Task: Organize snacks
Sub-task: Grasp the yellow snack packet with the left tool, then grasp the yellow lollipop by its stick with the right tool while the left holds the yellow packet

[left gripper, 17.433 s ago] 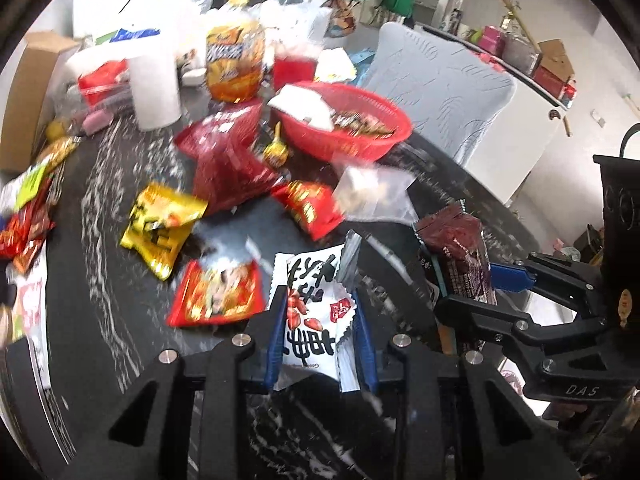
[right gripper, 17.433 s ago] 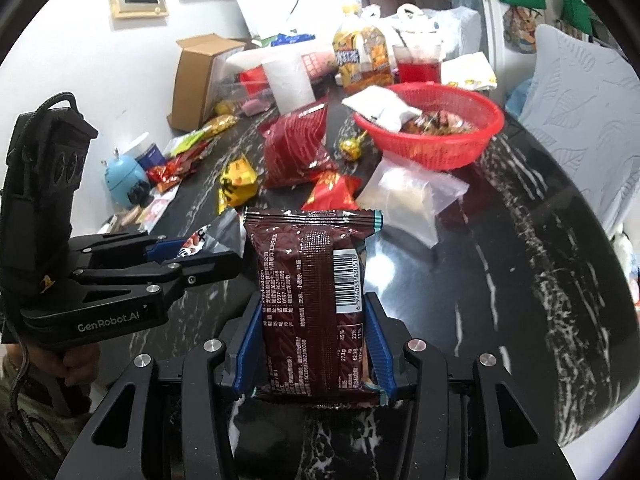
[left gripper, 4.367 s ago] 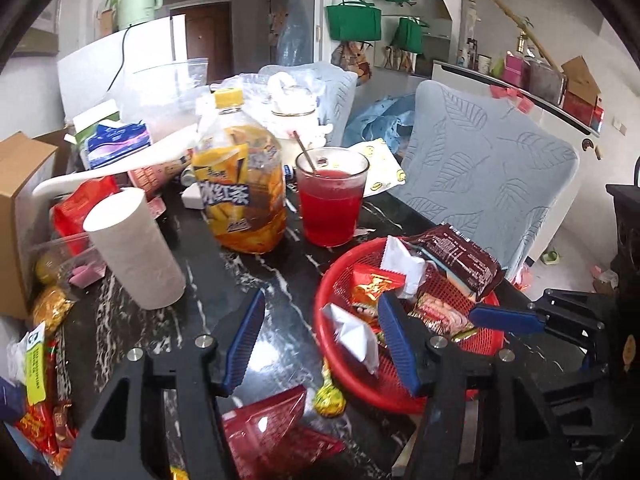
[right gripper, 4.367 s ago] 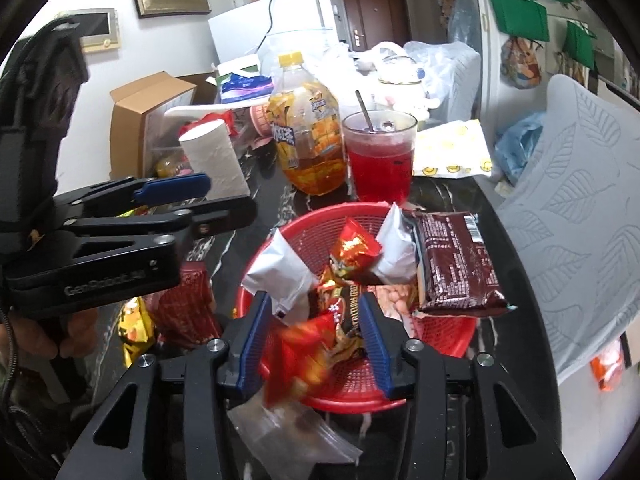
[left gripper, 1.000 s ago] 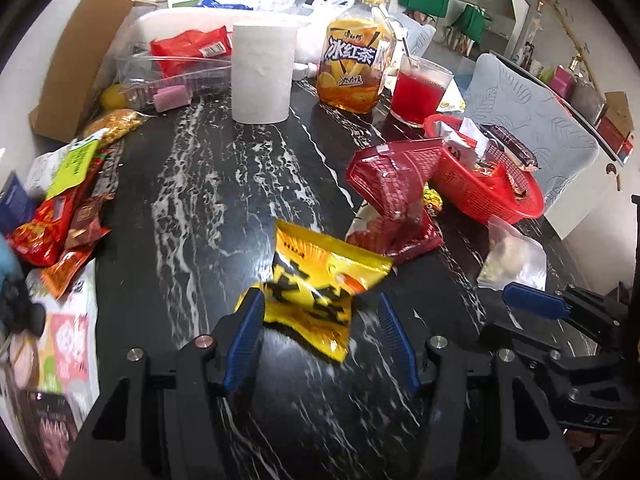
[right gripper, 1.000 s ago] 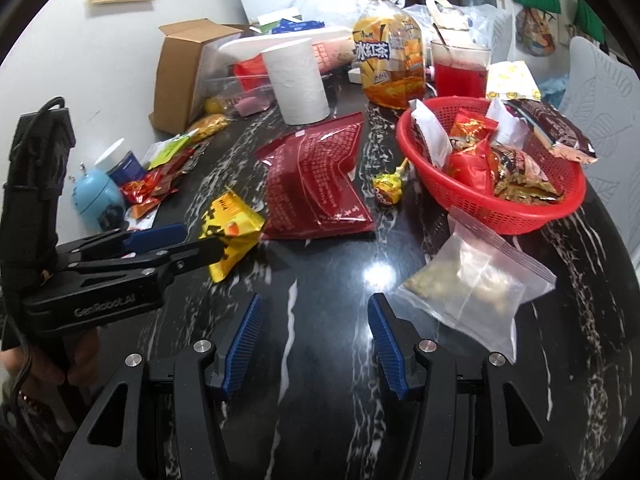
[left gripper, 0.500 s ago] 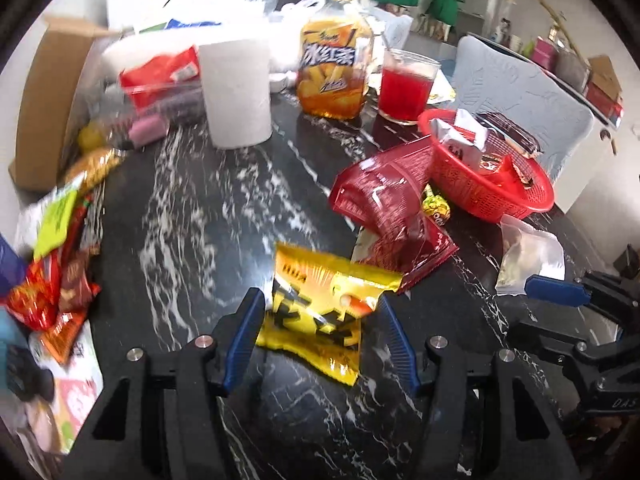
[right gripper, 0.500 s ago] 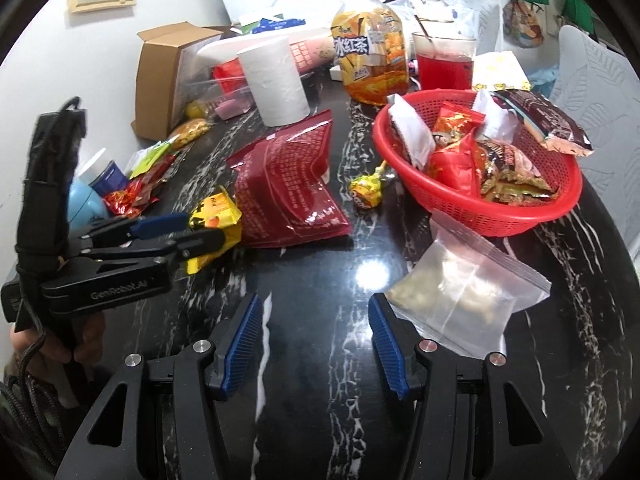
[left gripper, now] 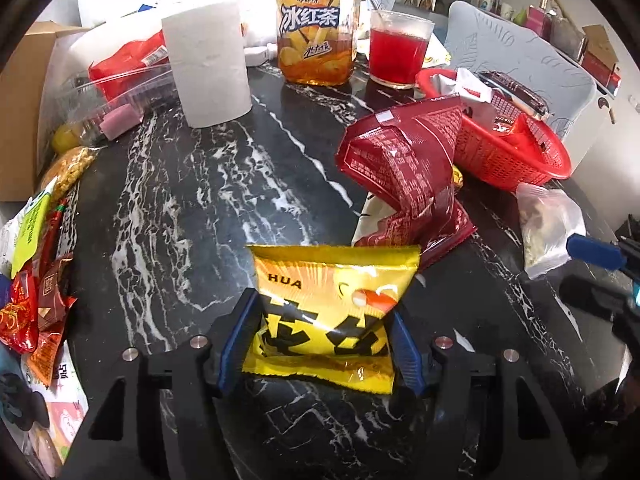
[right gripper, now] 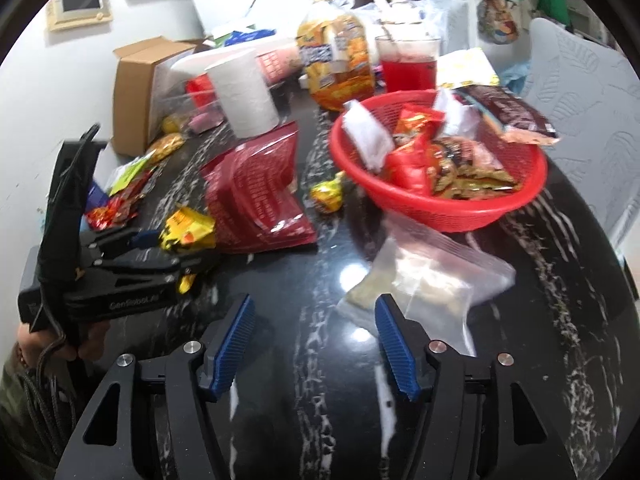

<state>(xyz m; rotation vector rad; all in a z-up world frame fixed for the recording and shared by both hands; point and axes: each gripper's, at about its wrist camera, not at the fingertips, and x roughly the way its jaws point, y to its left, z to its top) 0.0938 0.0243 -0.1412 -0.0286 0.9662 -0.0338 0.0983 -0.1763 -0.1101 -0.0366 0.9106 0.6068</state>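
A yellow snack packet [left gripper: 328,300] lies on the black marble table [left gripper: 180,208] between the blue pads of my left gripper [left gripper: 320,340]. Its jaws are opening, and the pads stand at the packet's two sides. In the right wrist view the same packet [right gripper: 186,232] shows at the left gripper's [right gripper: 160,248] tips. My right gripper [right gripper: 316,344] hovers over bare table, its jaws opening with nothing between them. A clear zip bag [right gripper: 424,276] lies just beyond its right finger. The red basket [right gripper: 440,208] behind holds several snack packets.
A dark red bag [left gripper: 404,172] stands crumpled between the yellow packet and the basket, a small yellow candy [right gripper: 326,196] beside it. Farther back are a paper roll [left gripper: 208,64], a tea bottle [left gripper: 316,32] and a red drink cup [left gripper: 396,52]. Snacks [left gripper: 36,280] pile at the left edge.
My left gripper has come forward and down, so the yellow packet now sits deep between its jaws. The right gripper's jaws stand a little wider, and its view has swung slightly.
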